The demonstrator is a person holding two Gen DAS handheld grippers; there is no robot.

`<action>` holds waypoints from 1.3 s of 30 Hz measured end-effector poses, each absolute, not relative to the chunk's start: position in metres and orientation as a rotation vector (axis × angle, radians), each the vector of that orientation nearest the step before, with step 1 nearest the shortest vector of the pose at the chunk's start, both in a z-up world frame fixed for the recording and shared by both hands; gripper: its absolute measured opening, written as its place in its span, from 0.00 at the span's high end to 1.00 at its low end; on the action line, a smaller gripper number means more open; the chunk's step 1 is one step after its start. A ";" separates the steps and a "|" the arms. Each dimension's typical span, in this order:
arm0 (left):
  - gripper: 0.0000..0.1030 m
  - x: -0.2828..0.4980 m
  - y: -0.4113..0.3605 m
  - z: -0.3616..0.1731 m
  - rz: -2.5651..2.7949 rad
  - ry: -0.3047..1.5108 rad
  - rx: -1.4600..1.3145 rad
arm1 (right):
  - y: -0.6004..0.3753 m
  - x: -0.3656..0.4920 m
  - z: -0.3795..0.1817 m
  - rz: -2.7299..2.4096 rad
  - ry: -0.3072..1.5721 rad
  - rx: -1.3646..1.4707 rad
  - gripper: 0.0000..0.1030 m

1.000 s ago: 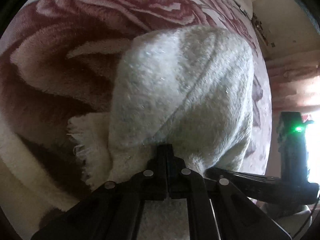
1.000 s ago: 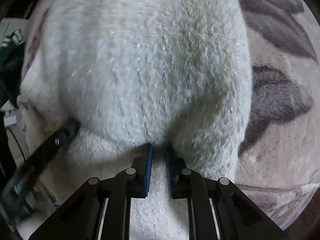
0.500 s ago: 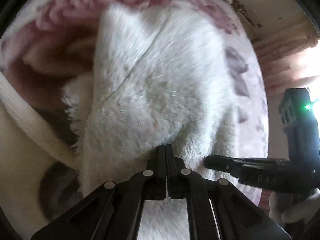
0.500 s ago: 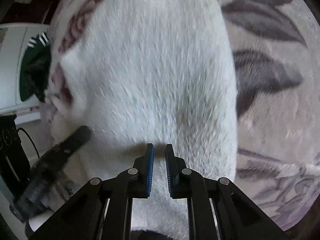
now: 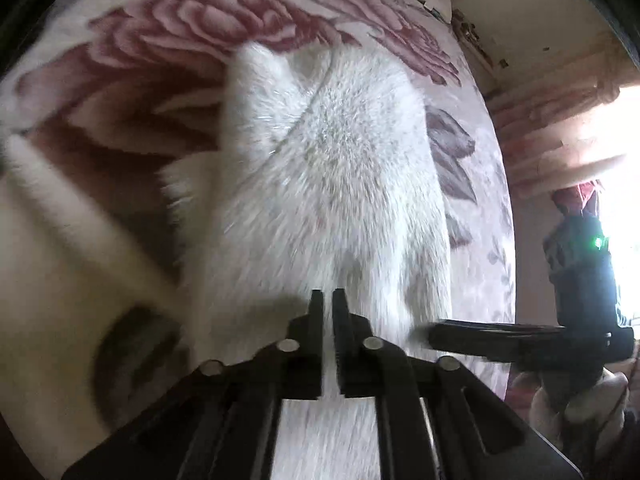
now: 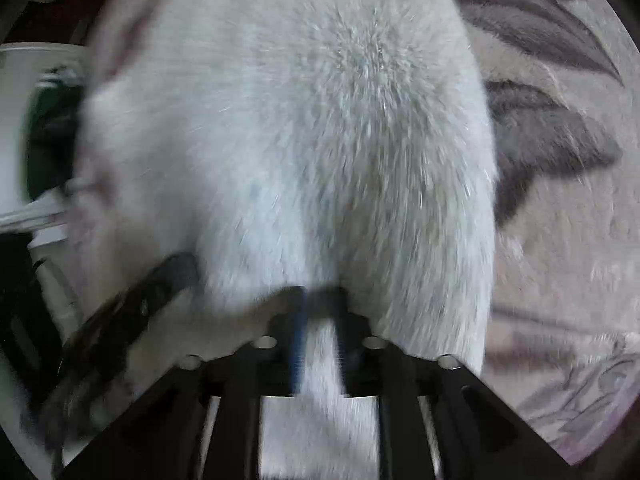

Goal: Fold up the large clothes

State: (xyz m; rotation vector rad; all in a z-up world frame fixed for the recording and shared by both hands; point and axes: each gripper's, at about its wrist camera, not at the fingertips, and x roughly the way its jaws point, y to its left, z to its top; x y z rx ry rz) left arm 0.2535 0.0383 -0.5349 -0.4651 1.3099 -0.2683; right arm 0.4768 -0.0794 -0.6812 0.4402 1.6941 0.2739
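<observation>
A white fluffy garment (image 5: 332,160) hangs from both grippers over a bed covered by a rose-patterned blanket (image 5: 180,32). My left gripper (image 5: 328,296) is shut on its upper edge, with a thin strip of the pile showing between the pads. In the right wrist view the same garment (image 6: 320,120) fills the middle. My right gripper (image 6: 320,296) is blurred and its jaws are opening, with the fabric still lying between them. It also shows from the side as the right gripper (image 5: 500,336) in the left wrist view, close to my left one. The left gripper (image 6: 132,308) appears at the lower left of the right wrist view.
The blanket (image 6: 560,240) spreads under the garment on all sides. A white appliance or box (image 6: 16,120) stands past the bed's left edge. A pale wall and a pink curtain (image 5: 560,120) lie to the right. A gloved hand (image 5: 580,400) holds the right gripper.
Both grippers have risen and lifted the garment, so more blanket shows below it. The right jaws have spread wider; the left jaws show a thin slit.
</observation>
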 end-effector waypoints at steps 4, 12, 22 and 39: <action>0.31 0.203 0.066 -0.536 -0.250 1.340 -0.528 | -0.133 0.407 -0.667 0.293 1.698 0.603 0.23; 0.30 0.128 0.063 -0.634 -0.191 1.552 -0.697 | -0.181 0.281 -0.763 0.236 1.795 0.937 0.23; 0.87 0.123 0.040 -0.599 -0.286 1.440 -0.807 | -0.179 0.264 -0.782 0.351 1.714 1.204 0.72; 0.86 0.375 0.064 -0.530 -0.348 1.242 -1.065 | -0.268 0.470 -0.645 0.437 1.382 1.457 0.75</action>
